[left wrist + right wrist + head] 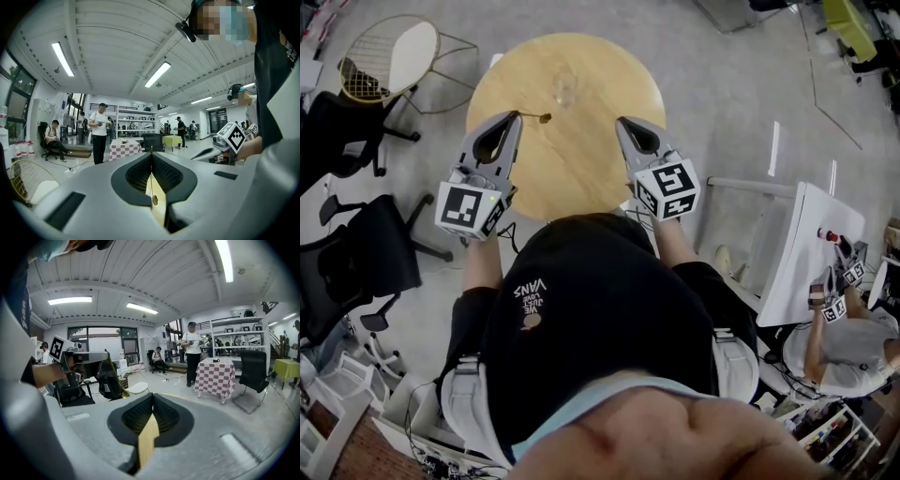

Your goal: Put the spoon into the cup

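Gripping the thin handle of a small spoon (536,116), the left gripper (515,115) has its jaws pressed together at the tips, with the spoon's bowl sticking out to the right over the round wooden table (581,178). From the head view it cannot be told whether the bowl touches the tabletop. The left gripper view confirms the hold: the two grey jaws meet at the tip, and through the narrow slit below them the spoon's golden bowl (154,200) shows against the pale wood. A clear glass cup (565,89) stands upright on the far middle part of the table, beyond the spoon and a little to its right, apart from it. The right gripper (622,121) hangs over the table's right side, near the cup but not touching it; in the right gripper view its jaws are closed on nothing, only a strip of wood showing through the gap. Both marker cubes sit nearer the person, who wears a black shirt. A wire chair (389,56) with a white seat stands on the floor to the left of the table
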